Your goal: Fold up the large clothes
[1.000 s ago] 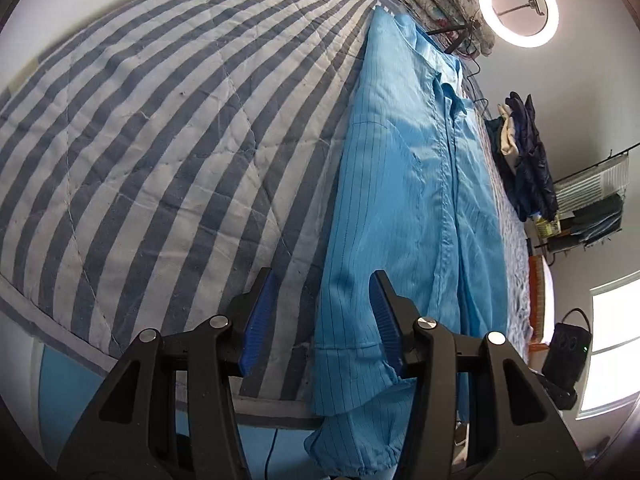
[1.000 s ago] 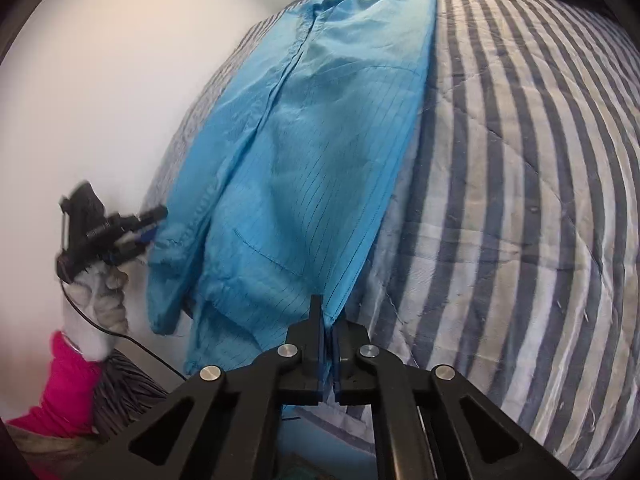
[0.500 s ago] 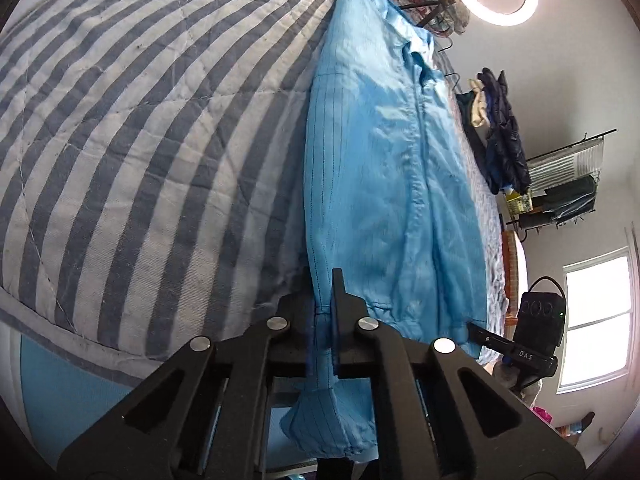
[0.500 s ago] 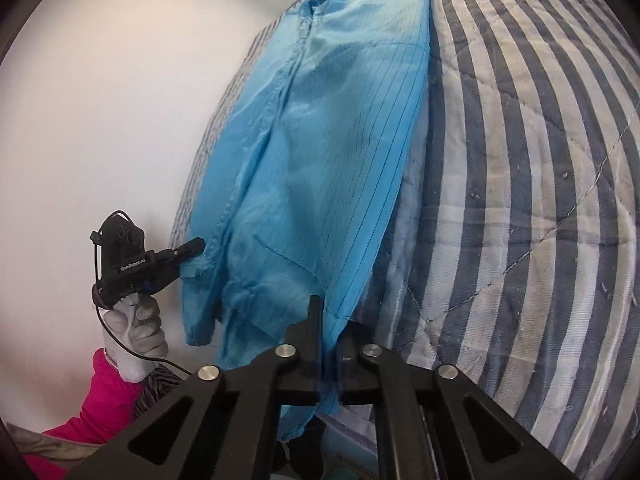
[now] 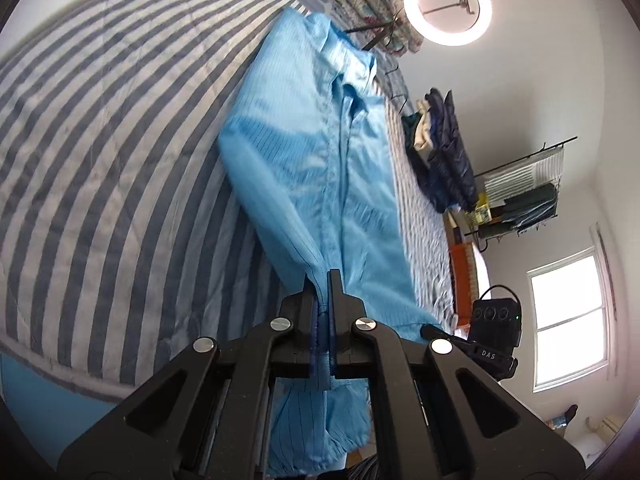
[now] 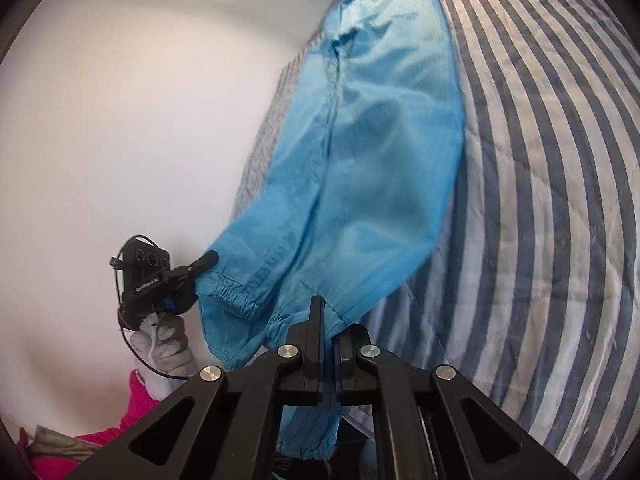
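Note:
A long light-blue pinstriped garment (image 5: 320, 168) lies stretched along the striped bed, its near end lifted. It also shows in the right wrist view (image 6: 380, 152). My left gripper (image 5: 323, 280) is shut on its near hem, with cloth hanging below the jaws. My right gripper (image 6: 327, 312) is shut on the other side of the near hem; an elastic cuff (image 6: 232, 296) droops beside it. Each gripper shows in the other's view, the right one (image 5: 472, 344) and the left one (image 6: 172, 276).
The bed has a blue-and-white striped quilt (image 5: 100, 140). A pile of dark clothes (image 5: 444, 152) lies at its far side. A ring light (image 5: 447, 4), a wire rack (image 5: 524, 192) and a window (image 5: 568, 320) stand beyond. A white wall (image 6: 140, 100) is on the left.
The left gripper went from open to shut on the hem. Both grippers have lifted the near end of the garment off the quilt and up.

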